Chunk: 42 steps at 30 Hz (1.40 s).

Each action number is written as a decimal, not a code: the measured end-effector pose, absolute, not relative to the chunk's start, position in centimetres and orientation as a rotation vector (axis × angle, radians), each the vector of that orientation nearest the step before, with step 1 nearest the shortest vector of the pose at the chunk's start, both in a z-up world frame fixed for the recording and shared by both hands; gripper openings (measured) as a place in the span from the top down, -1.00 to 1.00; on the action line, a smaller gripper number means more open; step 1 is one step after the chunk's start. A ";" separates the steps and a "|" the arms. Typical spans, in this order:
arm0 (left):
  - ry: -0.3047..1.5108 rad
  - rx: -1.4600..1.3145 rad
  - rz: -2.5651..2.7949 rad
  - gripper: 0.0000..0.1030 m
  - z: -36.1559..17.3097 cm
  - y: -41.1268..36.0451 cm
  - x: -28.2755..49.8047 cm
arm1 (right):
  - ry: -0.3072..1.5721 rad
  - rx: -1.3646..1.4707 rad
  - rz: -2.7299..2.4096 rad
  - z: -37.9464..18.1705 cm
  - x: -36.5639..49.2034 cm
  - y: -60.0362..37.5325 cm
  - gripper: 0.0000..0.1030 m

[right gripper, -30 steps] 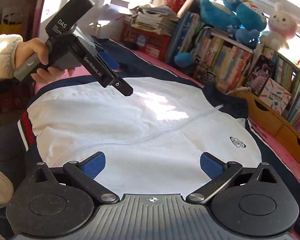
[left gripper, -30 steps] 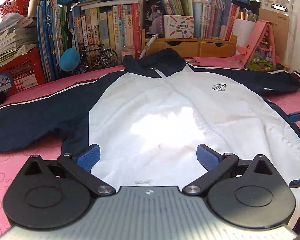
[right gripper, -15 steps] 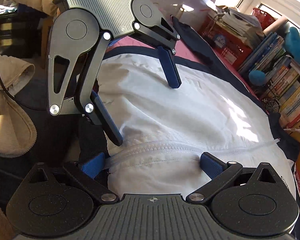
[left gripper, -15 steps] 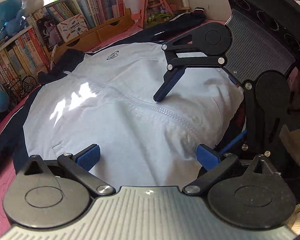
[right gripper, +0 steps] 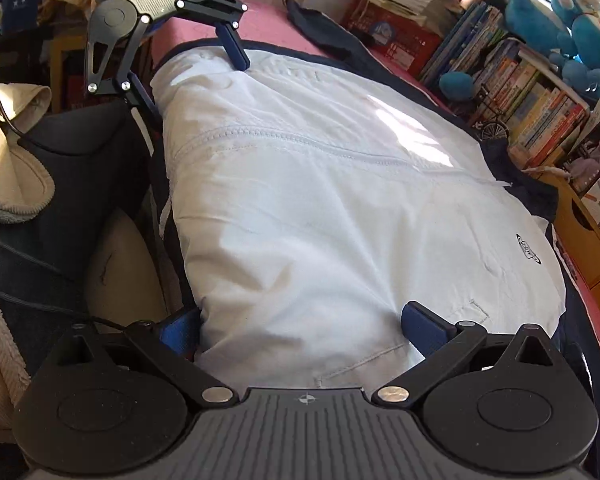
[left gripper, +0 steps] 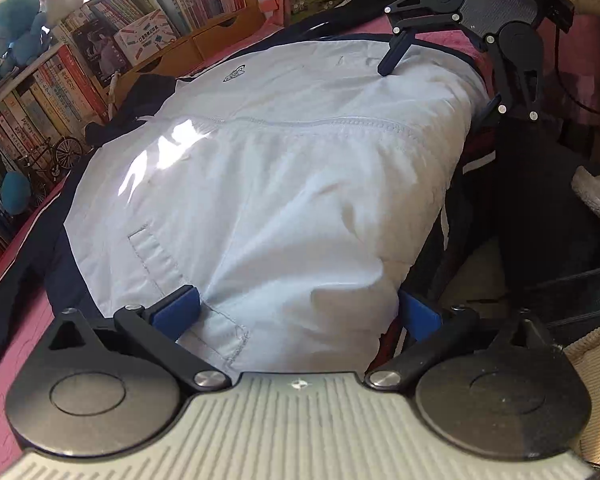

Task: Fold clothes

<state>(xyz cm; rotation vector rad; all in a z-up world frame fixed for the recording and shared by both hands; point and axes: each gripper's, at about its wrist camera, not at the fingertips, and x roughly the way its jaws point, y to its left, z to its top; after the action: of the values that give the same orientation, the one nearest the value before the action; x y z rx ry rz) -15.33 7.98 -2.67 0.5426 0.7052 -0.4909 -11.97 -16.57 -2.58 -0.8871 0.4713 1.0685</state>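
Two grippers sit at the jacket's bottom hem, jaws wide apart, one at each corner. Left gripper [left gripper: 298, 308] has its blue pads [left gripper: 176, 307] spread, w/ white cloth bulging between them; the 9 o'clock pad lies on top of the cloth by the pocket [left gripper: 156, 256], the 3 o'clock pad is down beside the hem edge. Not pinched yet. Right gripper [right gripper: 300, 322] looks the same: jaws wide, hem bump between them, one pad on the cloth at 3 o'clock, the other half hidden under the edge at 9 o'clock.

In the left wrist view the right gripper shows far off at 1 o'clock, one finger touching the cloth. In the right wrist view the left gripper shows at 11 o'clock, one finger on the cloth too.

White-and-navy zip jacket [left gripper: 284, 168] lies flat, front up, on a pink table [left gripper: 4, 320]. Zip [right gripper: 300, 144] runs across the middle. Small logo [right gripper: 529, 254] is on the chest, at 3 o'clock in the right wrist view. Navy sleeve [right gripper: 320, 32] stretches out at 12 o'clock in that view.

Past the jacket: rows of books [right gripper: 540, 92], blue plush toys [right gripper: 560, 12], a small toy bike [left gripper: 54, 156], wood drawers [left gripper: 204, 40], a red basket w/ papers [right gripper: 400, 36]. Part of a person in dark clothes [right gripper: 60, 184] is at 9 o'clock in the right wrist view.
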 end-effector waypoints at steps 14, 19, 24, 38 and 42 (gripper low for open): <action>0.717 0.578 -0.424 -1.00 -3.1 9.5 -16.3 | 0.601 -0.929 0.905 -2.7 -10.5 -21.6 -0.99; 0.759 0.563 -0.400 -1.00 -2.7 9.2 -16.0 | 0.648 -0.911 0.864 -2.4 -10.6 -22.3 -0.99; 0.802 0.326 -0.401 -1.00 0.5 11.3 -15.3 | 0.599 -1.007 0.863 -0.2 -12.5 -21.9 -0.97; 0.711 0.034 -0.040 -1.00 2.6 13.9 -6.2 | 0.523 -0.287 0.575 4.1 -1.6 -17.5 -0.99; 0.732 -0.067 0.009 -1.00 1.4 15.8 -4.0 | 0.553 -0.227 0.572 2.5 0.2 -14.6 -0.99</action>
<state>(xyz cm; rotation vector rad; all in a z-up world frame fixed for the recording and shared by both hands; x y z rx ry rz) -4.03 15.83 1.36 -0.0666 0.7319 0.0092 0.21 -14.62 2.55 -0.2266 0.5531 0.5722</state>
